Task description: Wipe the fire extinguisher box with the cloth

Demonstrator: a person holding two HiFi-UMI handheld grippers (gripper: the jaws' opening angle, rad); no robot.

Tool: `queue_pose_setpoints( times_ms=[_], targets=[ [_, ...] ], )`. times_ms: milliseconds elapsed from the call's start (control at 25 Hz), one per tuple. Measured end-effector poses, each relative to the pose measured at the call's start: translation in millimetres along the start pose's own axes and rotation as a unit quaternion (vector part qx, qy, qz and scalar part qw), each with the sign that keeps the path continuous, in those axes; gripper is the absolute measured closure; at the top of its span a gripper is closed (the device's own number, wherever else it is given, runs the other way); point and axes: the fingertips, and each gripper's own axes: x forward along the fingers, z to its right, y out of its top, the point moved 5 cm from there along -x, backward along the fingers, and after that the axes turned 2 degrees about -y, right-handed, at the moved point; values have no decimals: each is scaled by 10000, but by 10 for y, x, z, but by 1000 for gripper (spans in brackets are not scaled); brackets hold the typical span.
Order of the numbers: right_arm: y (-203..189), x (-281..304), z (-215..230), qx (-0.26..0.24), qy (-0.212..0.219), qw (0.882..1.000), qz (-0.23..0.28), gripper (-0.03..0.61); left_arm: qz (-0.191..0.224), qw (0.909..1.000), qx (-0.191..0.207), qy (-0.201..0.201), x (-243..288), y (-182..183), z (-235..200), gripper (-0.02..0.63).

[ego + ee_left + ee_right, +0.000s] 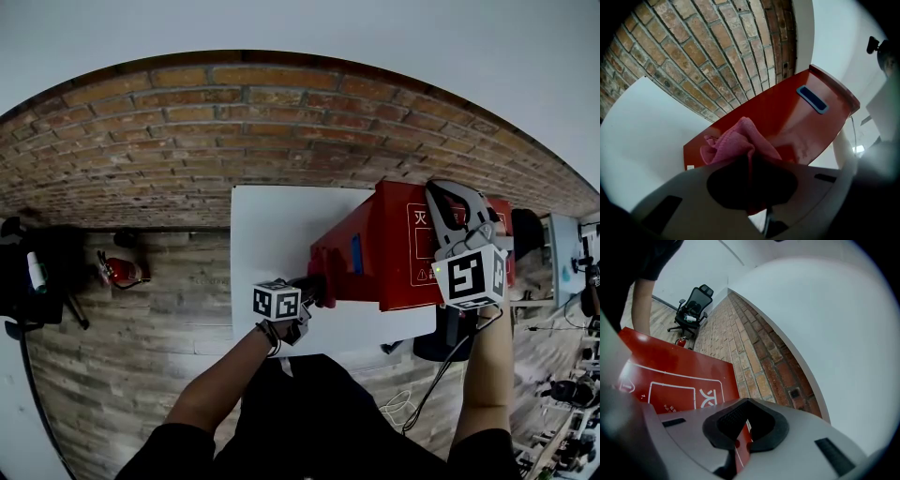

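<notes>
A red fire extinguisher box [384, 248] stands beside a brick wall [187, 122]. The left tongs [749, 161] are clamped on a bunched pink cloth [733, 143], which is held at the box's side panel near its blue handle [812, 99]. The right tongs [742, 439] are closed, pinching an edge of the box's lettered face.

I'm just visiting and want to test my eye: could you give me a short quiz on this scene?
1. What colour is the cloth in the left gripper? A) blue B) pink C) white
2. True or false: the right gripper hangs free, away from the box.
3. Fill in: the wall behind the box is made of ____.
Key: 1 B; 2 false, its jaws clamp the box's edge; 3 brick.
</notes>
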Motion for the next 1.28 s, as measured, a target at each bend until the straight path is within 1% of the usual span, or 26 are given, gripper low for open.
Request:
queue_pose_setpoints(
  times_ms=[280,640,920,1280],
  targets=[
    [1,0,-2,-5,2,10000,-2,560,83,9999,5,-71,-33,65,133,560],
    [8,-3,0,-8,4,10000,4,560,231,9995,-90,-217,-80,148,340,560],
    [4,-4,-6,-4,-3,10000,17,560,291,9994,-35,-177,-106,211,473,560],
    [18,-17,-9,-21,-12,10000,9,560,438,9985,-38,-313,-154,292,681,560]
  ],
)
